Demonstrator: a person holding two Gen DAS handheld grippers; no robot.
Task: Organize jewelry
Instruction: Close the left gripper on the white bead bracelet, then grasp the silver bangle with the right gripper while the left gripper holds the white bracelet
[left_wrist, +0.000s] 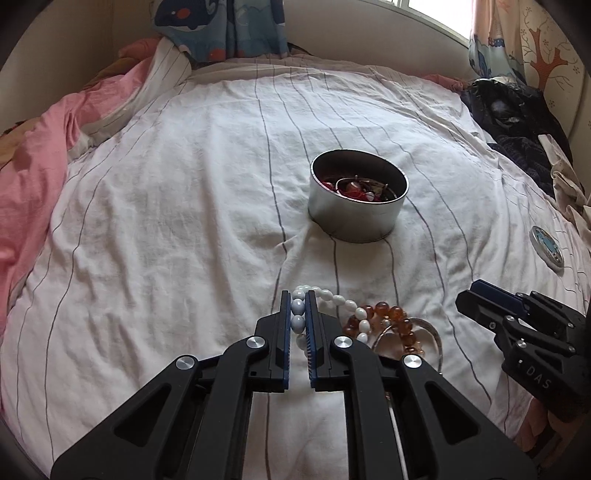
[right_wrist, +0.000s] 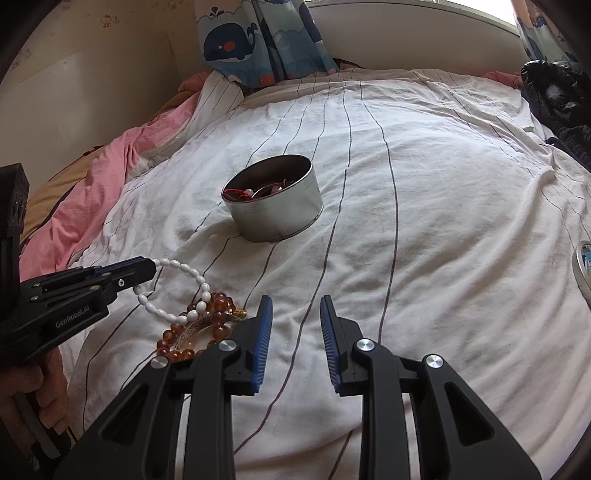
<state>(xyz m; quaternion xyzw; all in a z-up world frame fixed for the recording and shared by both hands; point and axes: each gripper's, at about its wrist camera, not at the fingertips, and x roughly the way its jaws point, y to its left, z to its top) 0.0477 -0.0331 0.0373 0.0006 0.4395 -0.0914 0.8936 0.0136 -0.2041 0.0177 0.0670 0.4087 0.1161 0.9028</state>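
- Step in hand: pick-up of the white bead bracelet (left_wrist: 325, 299). The left gripper (left_wrist: 297, 314) is clenched on a few of its beads; the rest of the loop trails on the bed (left_wrist: 166, 221).
- The bracelet overlaps an amber bead bracelet (left_wrist: 391, 317) and a clear bangle (left_wrist: 432, 328) in one small pile just right of the left gripper.
- Right gripper (right_wrist: 296, 325) is released, jaws wide apart, nothing between them, hovering over bare sheet just beside the pile.
- Target is likely the round tin (left_wrist: 354, 218), farther up the bed, open, already holding red and silver pieces. Its lid (left_wrist: 548, 249) lies off to the right.
- Next move calls for a straight lift so the white loop clears the amber beads, then a carry over the tin's rim before letting go.
- Risk: the loop snags the amber bracelet and drags it along. The tin sits on soft bedding and may tip if bumped.
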